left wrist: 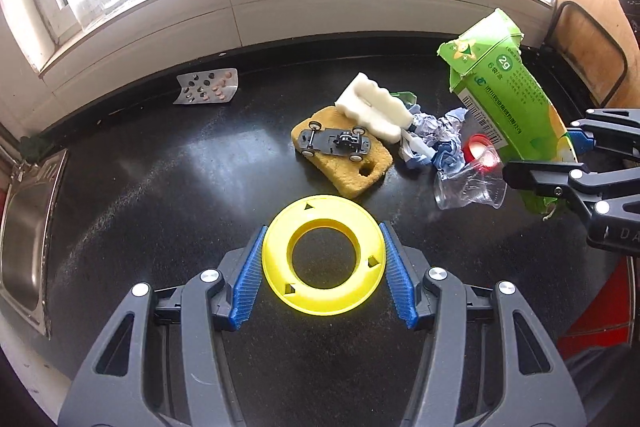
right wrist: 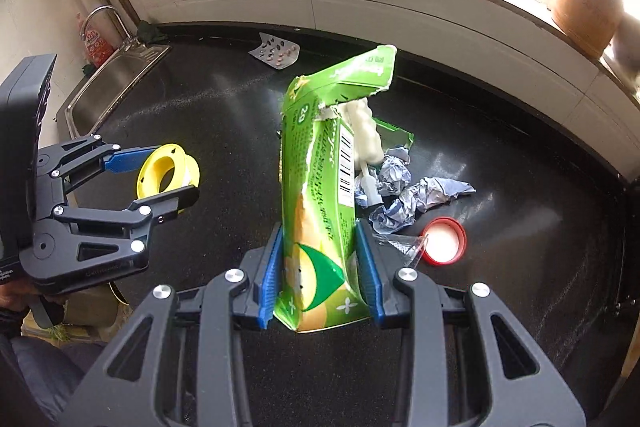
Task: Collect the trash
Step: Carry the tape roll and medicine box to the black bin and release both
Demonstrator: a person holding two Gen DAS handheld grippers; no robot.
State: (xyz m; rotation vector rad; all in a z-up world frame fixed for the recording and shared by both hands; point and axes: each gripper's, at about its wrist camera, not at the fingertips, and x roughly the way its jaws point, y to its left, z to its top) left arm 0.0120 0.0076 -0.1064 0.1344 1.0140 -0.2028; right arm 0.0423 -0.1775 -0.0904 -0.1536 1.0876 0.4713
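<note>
Left gripper (left wrist: pixel 324 263): clamped on the yellow ring (left wrist: pixel 323 253), pads pressed to its outer rim on both sides; ring apparently lifted above the black countertop (left wrist: pixel 160 187).
Right gripper (right wrist: pixel 322 267): closed on the lower end of the torn green carton (right wrist: pixel 320 187), carton standing up between the pads, ripped flap at the top.
Progress: early to middle, by judgement; two pieces in hand, none visibly deposited, no bin or bag clearly in view.
Left on the counter: yellow sponge (left wrist: pixel 348 163) with a toy car chassis (left wrist: pixel 336 141) on top, white foam block (left wrist: pixel 372 107) leaning beside it, crumpled paper (right wrist: pixel 420 195), red cap (right wrist: pixel 444 241), clear plastic cup (left wrist: pixel 468 189), blister pack (left wrist: pixel 208 87) well apart near the back wall.
Surroundings: steel sink (right wrist: pixel 116 79) at the far left.
</note>
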